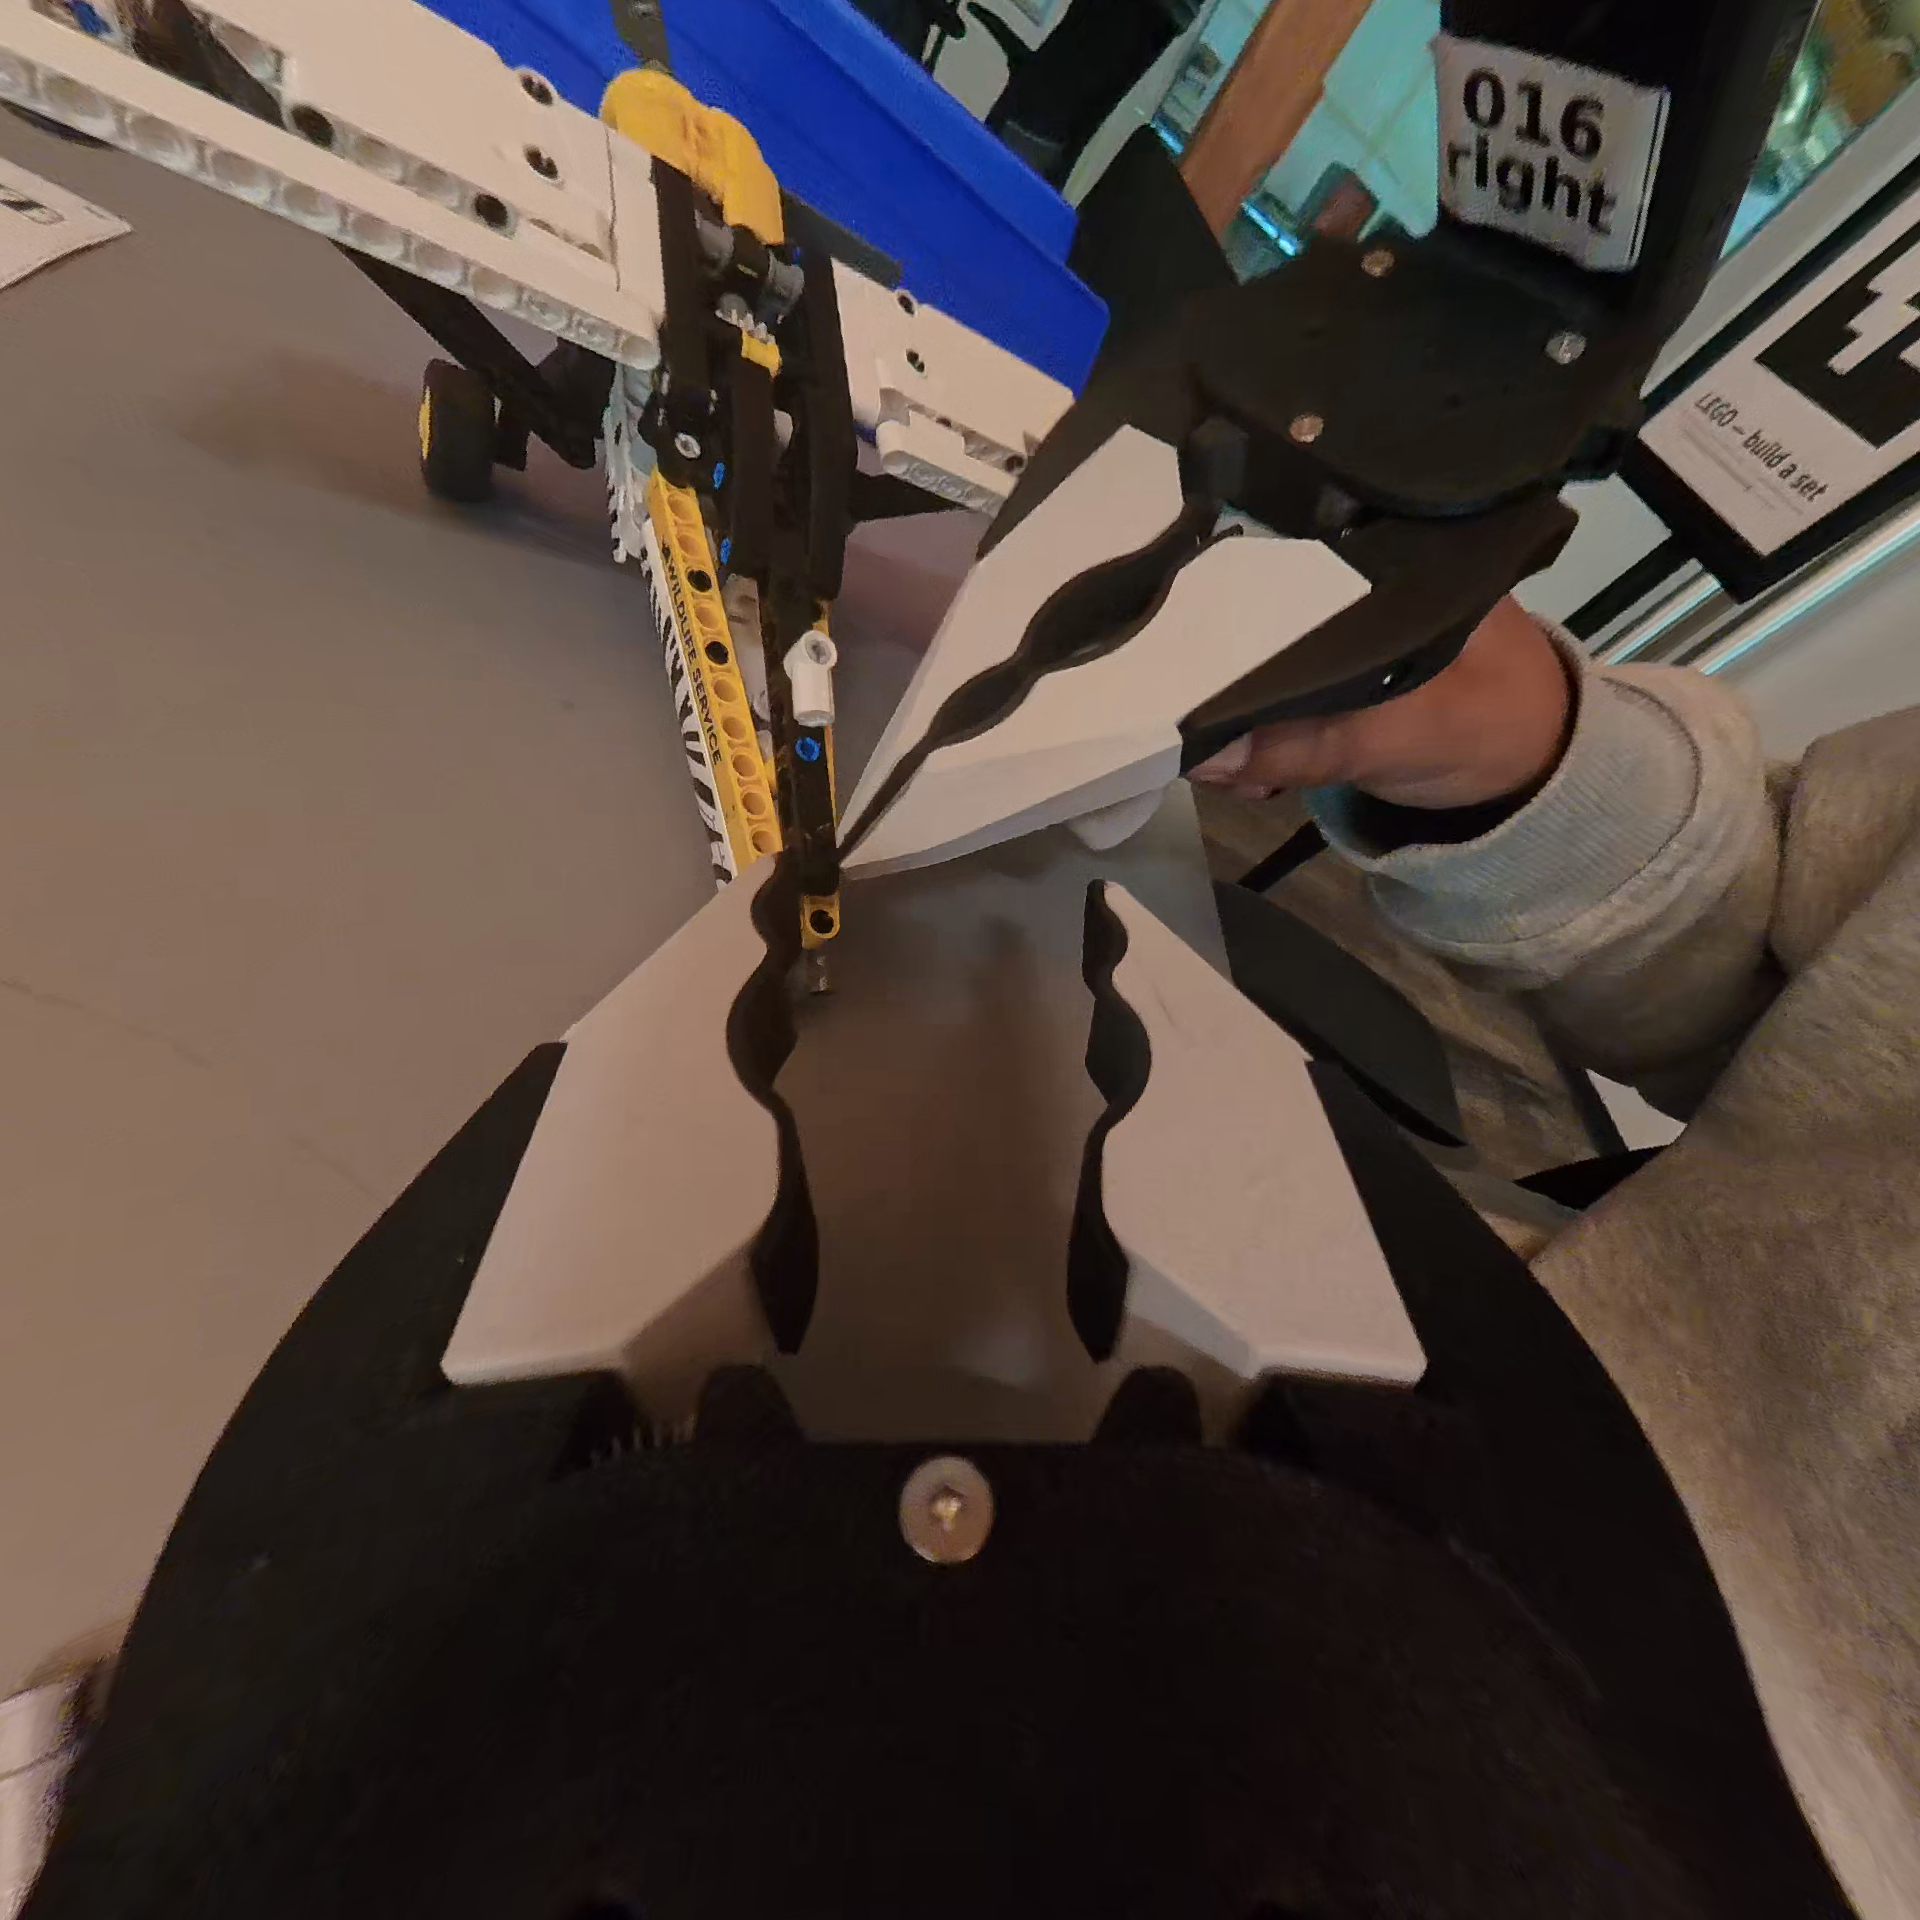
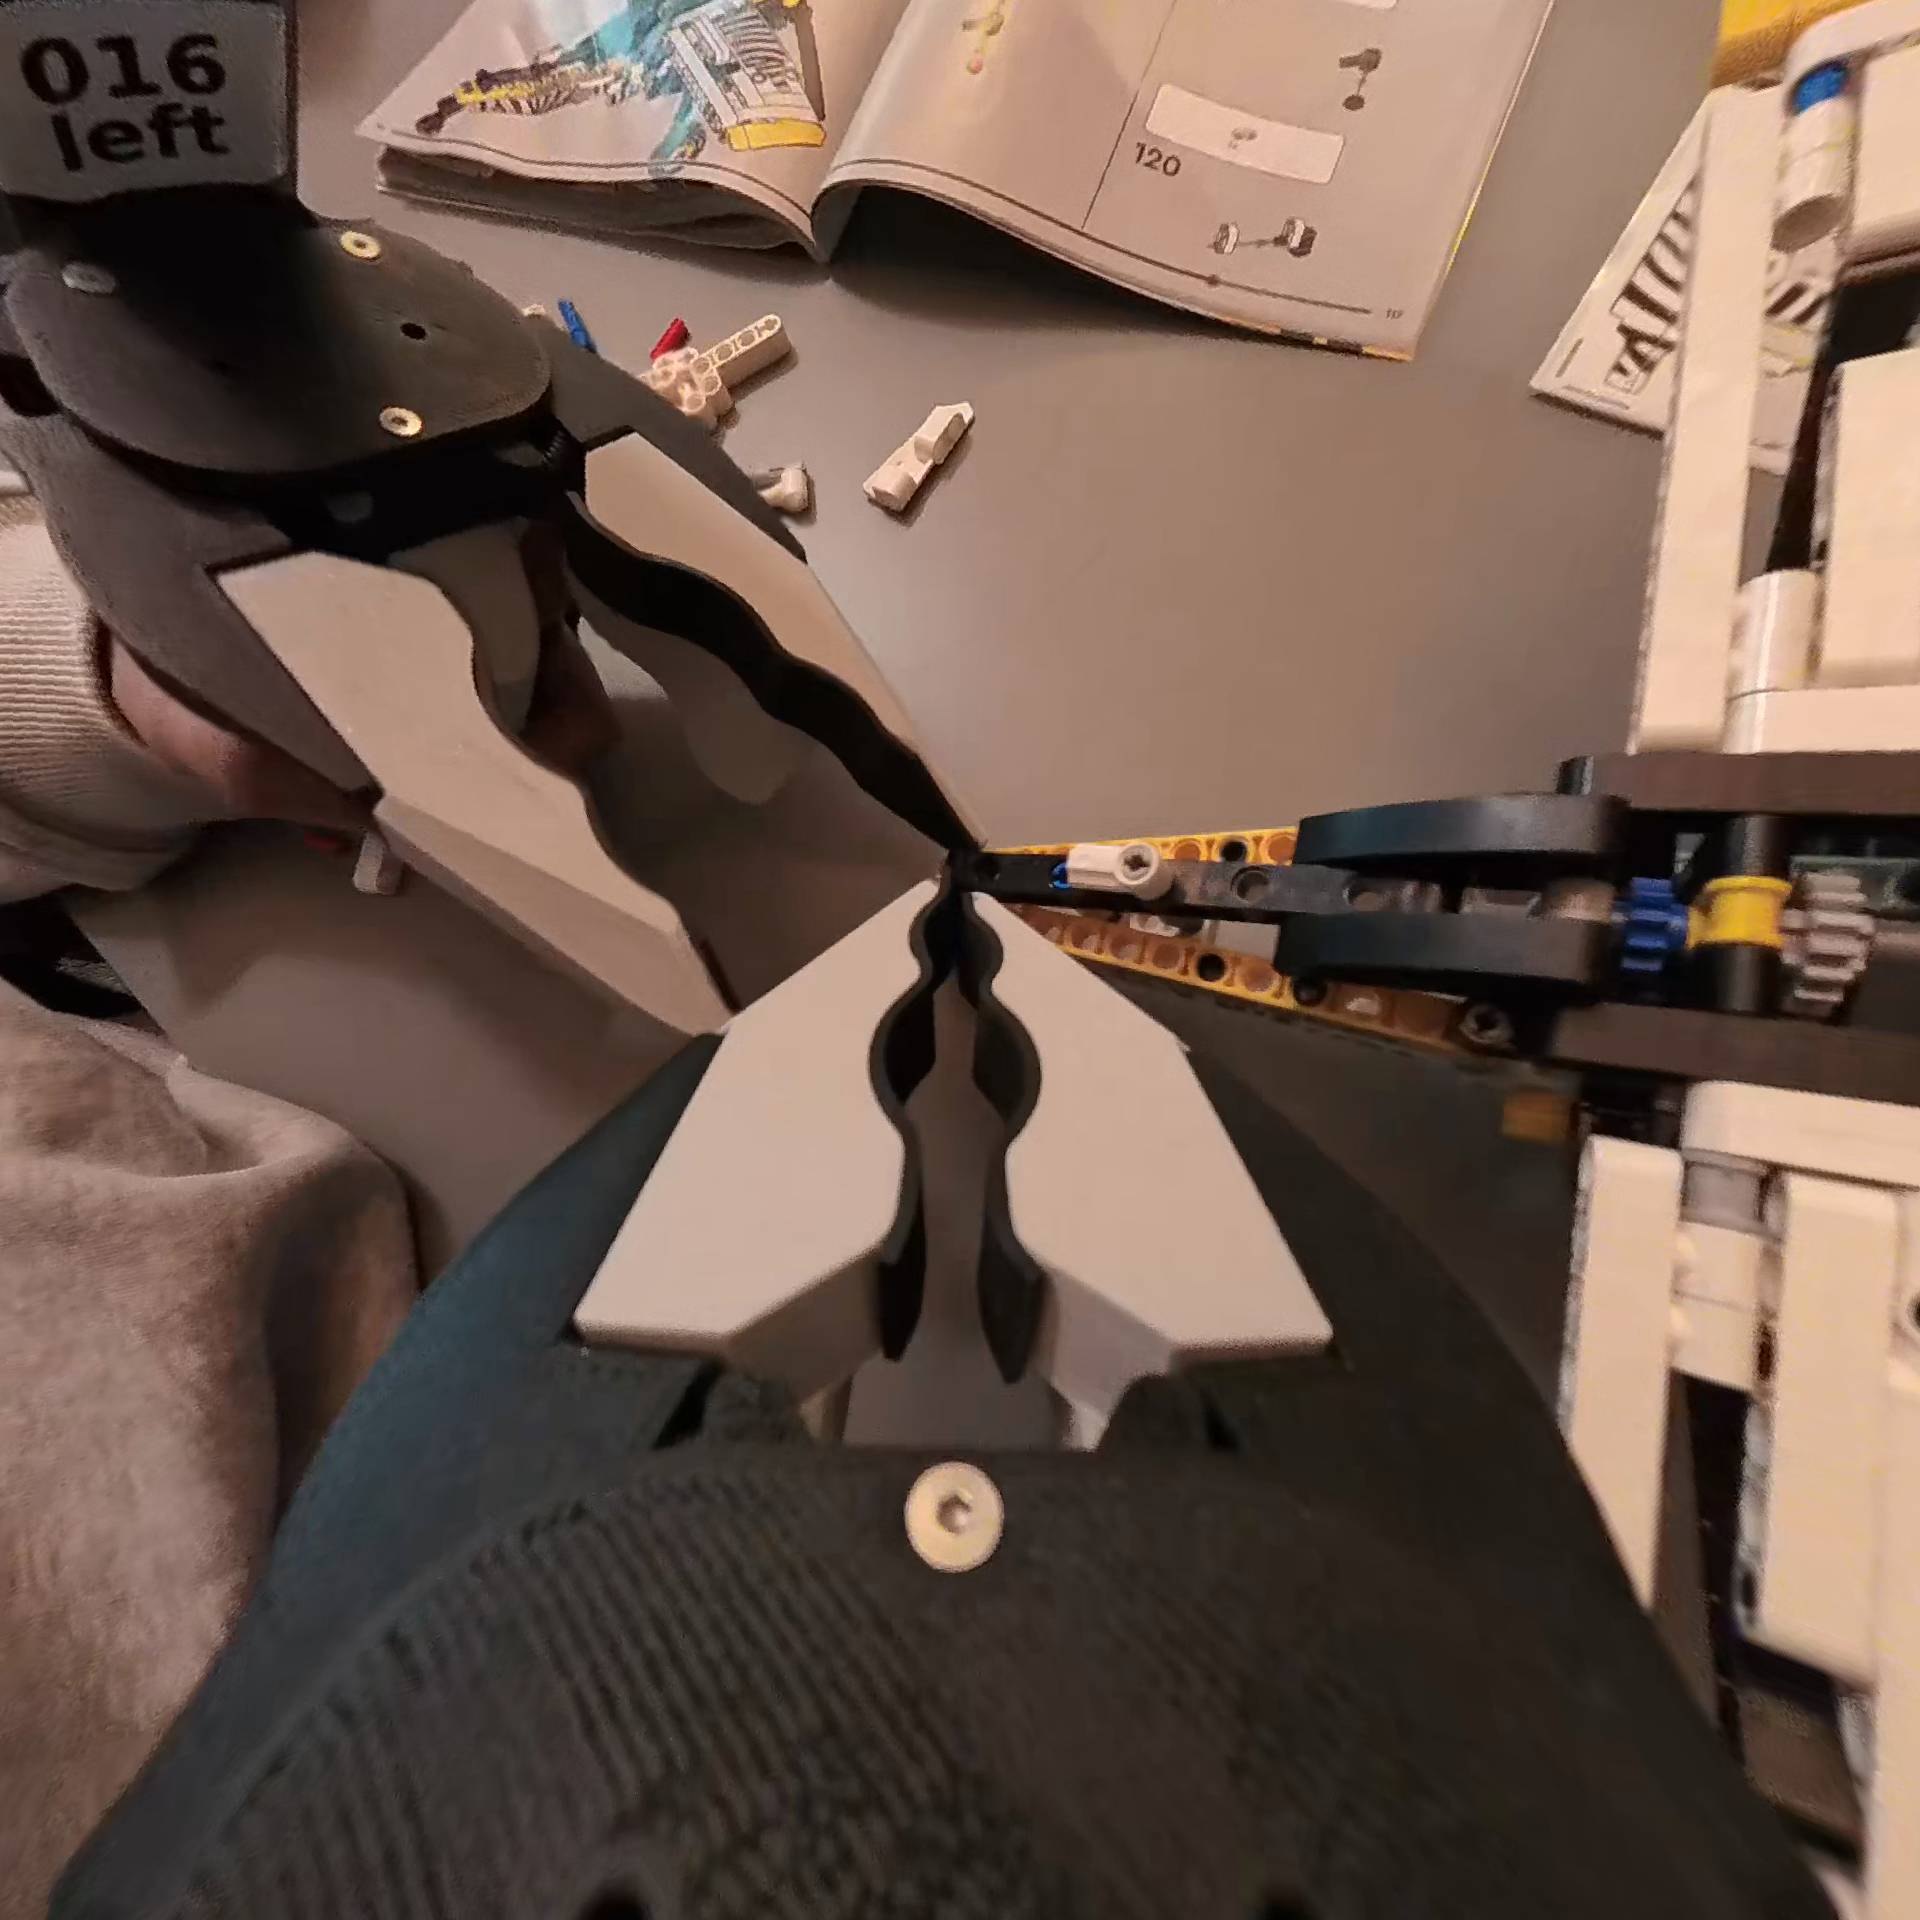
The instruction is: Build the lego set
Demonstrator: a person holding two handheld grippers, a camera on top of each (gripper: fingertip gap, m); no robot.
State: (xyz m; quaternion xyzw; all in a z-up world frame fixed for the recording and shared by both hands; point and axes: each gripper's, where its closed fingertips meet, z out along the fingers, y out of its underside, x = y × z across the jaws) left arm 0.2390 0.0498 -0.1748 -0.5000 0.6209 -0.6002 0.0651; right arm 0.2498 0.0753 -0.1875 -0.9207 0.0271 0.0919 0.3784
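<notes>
From the left wrist view we see our left gripper (image 1: 925, 914) with its two fingers set wide apart and nothing between them; its left fingertip (image 1: 764, 883) sits just beside the end of the lego model's (image 1: 727, 582) black and yellow arm. Our right gripper (image 1: 844, 847) comes in from the upper right in that view, its fingers pressed together with their tips on the thin black beam (image 1: 810, 769) at the arm's end. A hand (image 1: 1392, 717) in a grey sleeve holds its handle. Only this view shows the model's small black wheel (image 1: 455, 428), the long white beam and the blue bin (image 1: 935, 177) behind it.

The right wrist view shows what the other cannot: an open instruction booklet (image 2: 935, 125) at the far edge of the grey table (image 2: 1299, 582), and loose pieces (image 2: 920, 457) scattered near it, white, red and blue. Here the right gripper (image 2: 951, 894) is nearly closed, pinching the black beam's (image 2: 1013, 871) tip, with a white connector (image 2: 1117, 868) just past it. The left gripper (image 2: 790, 821) lies close on the left, its upper tip almost touching the same spot.

Bare table lies open to the left of the model and between the booklet and the arm. Both grippers carry printed labels, the yellow beam bears lettering, and a sign (image 1: 1787, 416) stands at the right.
</notes>
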